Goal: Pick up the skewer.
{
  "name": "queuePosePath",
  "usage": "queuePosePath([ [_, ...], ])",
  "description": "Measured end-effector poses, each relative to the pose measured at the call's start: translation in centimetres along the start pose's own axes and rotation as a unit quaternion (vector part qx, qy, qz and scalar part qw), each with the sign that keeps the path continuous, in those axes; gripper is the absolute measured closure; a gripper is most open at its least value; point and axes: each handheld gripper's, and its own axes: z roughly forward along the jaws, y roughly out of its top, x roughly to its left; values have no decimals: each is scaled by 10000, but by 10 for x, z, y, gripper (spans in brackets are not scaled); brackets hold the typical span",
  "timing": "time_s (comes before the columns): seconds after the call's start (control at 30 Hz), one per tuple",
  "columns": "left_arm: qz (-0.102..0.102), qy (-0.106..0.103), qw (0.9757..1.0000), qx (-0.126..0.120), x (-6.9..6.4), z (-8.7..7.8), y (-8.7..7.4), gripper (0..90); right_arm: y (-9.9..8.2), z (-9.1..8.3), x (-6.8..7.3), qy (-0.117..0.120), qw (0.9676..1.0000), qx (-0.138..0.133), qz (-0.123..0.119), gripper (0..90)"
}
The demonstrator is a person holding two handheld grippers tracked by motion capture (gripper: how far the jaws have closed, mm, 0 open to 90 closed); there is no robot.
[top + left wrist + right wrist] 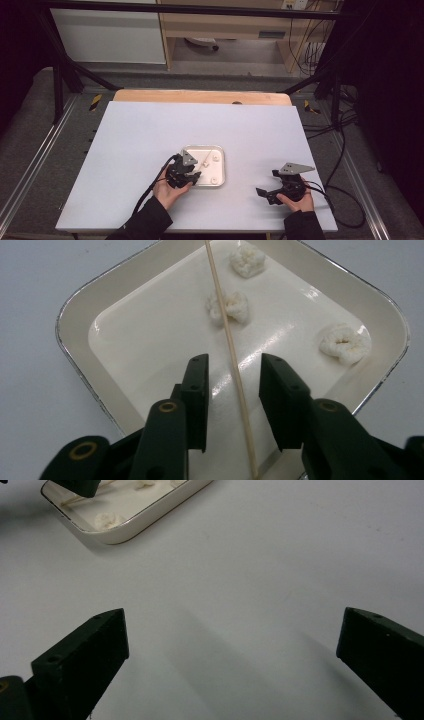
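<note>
— Skewer point(231, 340), where does it lie against the left hand-held gripper point(234, 372)?

— Between its two black jaws, running from the near rim of the tray point(75, 305) away toward the far rim. The jaws stand apart, a gap on each side of the stick; the pads do not press on it.

— What else is in that tray?

— Three white puffy pieces. One point(235, 306) lies straight ahead of the jaws, touching the skewer. A second point(247, 260) sits farther off, just right of the stick. The third point(346, 342) rests ahead and to the right, near the tray's right wall. The floor of the tray left of the jaws is bare.

— And room around the tray?

— In the high view the tray sits on the white tabletop point(150, 135) with wide open surface beyond it and on both sides; the tabletop's near edge is close behind the left hand point(167, 192).

— The right hand-held gripper point(232, 640)?

— Its jaws are spread wide with nothing but bare tabletop between them. The tray's corner lies ahead and to its left, well apart. In the high view this hand-held gripper rests near the tabletop's near edge, with its right edge not far off.
</note>
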Motion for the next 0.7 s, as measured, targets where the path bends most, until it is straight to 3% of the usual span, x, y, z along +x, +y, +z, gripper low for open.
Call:
queuePosePath([
  [0.3,-96,3,9999,44,-2,1,-2,771,0,0,0,5,10000,-3,1,9],
  [0.7,-359,51,9993,-135,-3,0,-7,881,0,0,0,17,10000,-6,2,9],
])
